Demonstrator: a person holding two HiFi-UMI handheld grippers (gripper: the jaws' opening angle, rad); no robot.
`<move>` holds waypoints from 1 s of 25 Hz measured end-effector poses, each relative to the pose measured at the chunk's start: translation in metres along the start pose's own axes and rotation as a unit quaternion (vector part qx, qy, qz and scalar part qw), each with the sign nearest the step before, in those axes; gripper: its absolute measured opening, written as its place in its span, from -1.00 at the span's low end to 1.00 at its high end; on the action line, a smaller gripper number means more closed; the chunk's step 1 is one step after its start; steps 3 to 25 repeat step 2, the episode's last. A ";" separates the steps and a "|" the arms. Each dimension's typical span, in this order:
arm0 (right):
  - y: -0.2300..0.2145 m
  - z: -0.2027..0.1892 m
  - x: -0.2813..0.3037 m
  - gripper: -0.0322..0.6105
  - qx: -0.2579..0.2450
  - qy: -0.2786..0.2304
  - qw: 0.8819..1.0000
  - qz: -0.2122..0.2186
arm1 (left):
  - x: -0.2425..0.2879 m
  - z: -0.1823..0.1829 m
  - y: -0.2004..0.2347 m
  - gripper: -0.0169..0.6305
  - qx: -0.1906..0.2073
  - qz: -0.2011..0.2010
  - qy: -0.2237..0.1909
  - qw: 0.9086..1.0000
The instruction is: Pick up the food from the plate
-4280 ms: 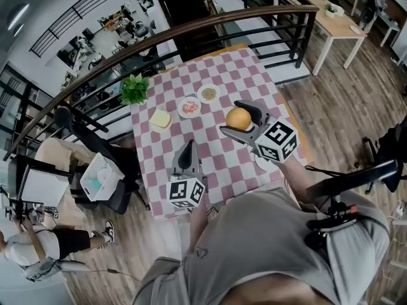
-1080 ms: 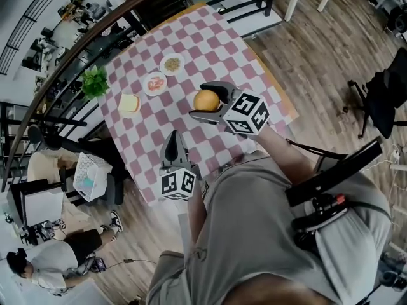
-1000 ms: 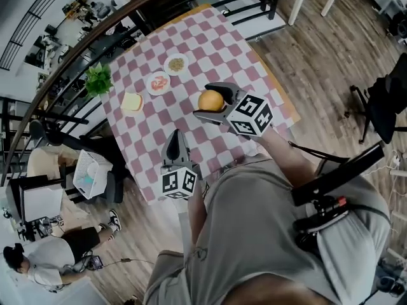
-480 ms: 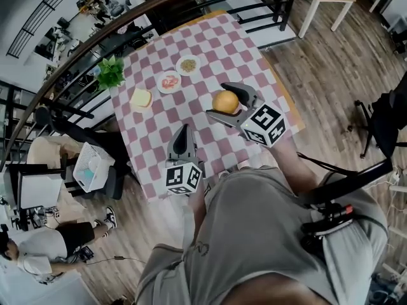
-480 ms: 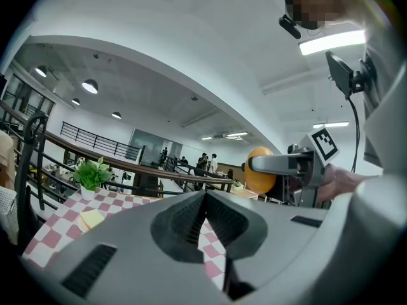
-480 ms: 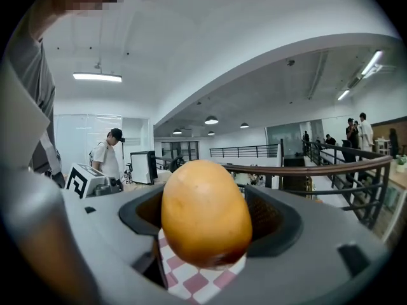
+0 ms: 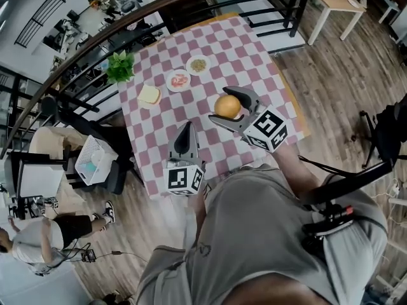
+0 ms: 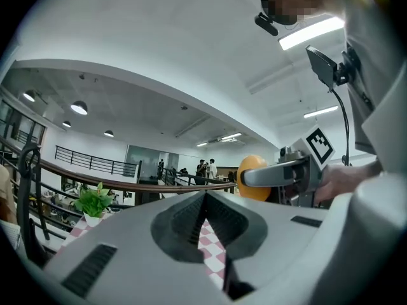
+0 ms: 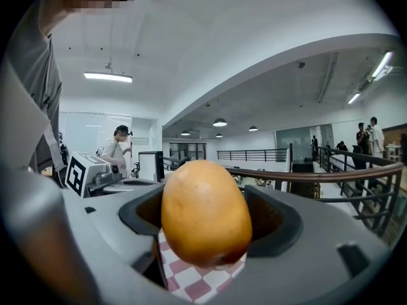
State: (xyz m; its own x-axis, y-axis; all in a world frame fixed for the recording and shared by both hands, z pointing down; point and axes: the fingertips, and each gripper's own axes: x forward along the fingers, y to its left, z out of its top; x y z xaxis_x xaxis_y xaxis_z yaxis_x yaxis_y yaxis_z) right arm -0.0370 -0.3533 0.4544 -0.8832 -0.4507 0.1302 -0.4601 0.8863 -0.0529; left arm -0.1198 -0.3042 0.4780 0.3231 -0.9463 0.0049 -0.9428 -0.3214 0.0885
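A round orange-yellow piece of food (image 7: pixel 227 105) hangs above the pink-and-white checked table (image 7: pixel 254 56), and my right gripper (image 7: pixel 225 110) is shut on it. In the right gripper view the food (image 9: pixel 205 211) fills the gap between the two jaws, with checked cloth showing below. My left gripper (image 7: pixel 184 138) is shut with nothing in it, held over the table's near part to the left of the right one. From the left gripper view, its closed jaws point up and the food (image 8: pixel 250 178) shows to the right.
Three small plates sit at the table's far side: one with bread (image 7: pixel 149 94), one with red slices (image 7: pixel 179 80), one with brownish food (image 7: pixel 198 64). A potted plant (image 7: pixel 121 67) stands at the far left corner. A dark railing (image 7: pixel 159 11) runs behind the table.
My right gripper still holds the food at about the same height above the table. The left gripper stays shut. The head view has shifted a little, so the table sits more to the right.
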 end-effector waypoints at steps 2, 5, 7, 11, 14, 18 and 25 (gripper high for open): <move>0.003 0.001 0.003 0.21 -0.001 -0.002 1.000 0.006 | -0.001 0.002 0.002 -0.91 0.004 -0.002 -0.002 1.000; 0.003 0.001 0.003 0.21 -0.001 -0.002 1.000 0.006 | -0.001 0.002 0.002 -0.91 0.004 -0.002 -0.002 1.000; 0.003 0.001 0.003 0.21 -0.001 -0.002 1.000 0.006 | -0.001 0.002 0.002 -0.91 0.004 -0.002 -0.002 1.000; 0.003 0.001 0.003 0.21 -0.001 -0.002 1.000 0.006 | -0.001 0.002 0.002 -0.91 0.004 -0.002 -0.002 1.000; 0.003 0.001 0.003 0.21 -0.001 -0.002 1.000 0.006 | -0.001 0.002 0.002 -0.91 0.004 -0.002 -0.002 1.000; 0.003 0.001 0.003 0.21 -0.001 -0.002 1.000 0.006 | -0.001 0.002 0.002 -0.91 0.004 -0.002 -0.002 1.000; 0.003 0.001 0.003 0.21 -0.001 -0.002 1.000 0.006 | -0.001 0.002 0.002 -0.91 0.004 -0.002 -0.002 1.000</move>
